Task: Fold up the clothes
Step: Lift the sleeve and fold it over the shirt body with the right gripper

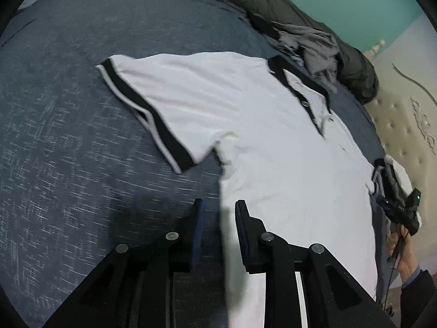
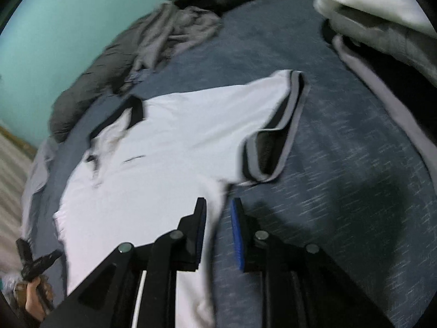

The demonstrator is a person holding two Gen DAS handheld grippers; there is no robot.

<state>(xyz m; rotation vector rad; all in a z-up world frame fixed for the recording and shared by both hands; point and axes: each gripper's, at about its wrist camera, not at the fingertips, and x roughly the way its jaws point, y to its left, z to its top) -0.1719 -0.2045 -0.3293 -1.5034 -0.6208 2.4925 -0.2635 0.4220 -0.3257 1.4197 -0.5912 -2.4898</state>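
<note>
A white polo shirt (image 1: 245,125) with black collar and black-trimmed sleeves lies spread face up on a blue-grey bed cover (image 1: 68,136). My left gripper (image 1: 218,207) is open, its fingers straddling the shirt's left side edge below the sleeve (image 1: 147,114). My right gripper (image 2: 218,207) is open, its fingers straddling the shirt's (image 2: 164,164) right side edge below the other sleeve (image 2: 273,136). Neither gripper is closed on the cloth. The right gripper also shows in the left wrist view (image 1: 396,202), hand-held at the far side.
A crumpled grey garment (image 1: 319,52) and a dark green quilt (image 1: 273,5) lie beyond the collar. Folded grey and white clothes (image 2: 382,22) are stacked at the right. A tufted headboard (image 1: 404,114) and teal wall (image 1: 355,0) border the bed.
</note>
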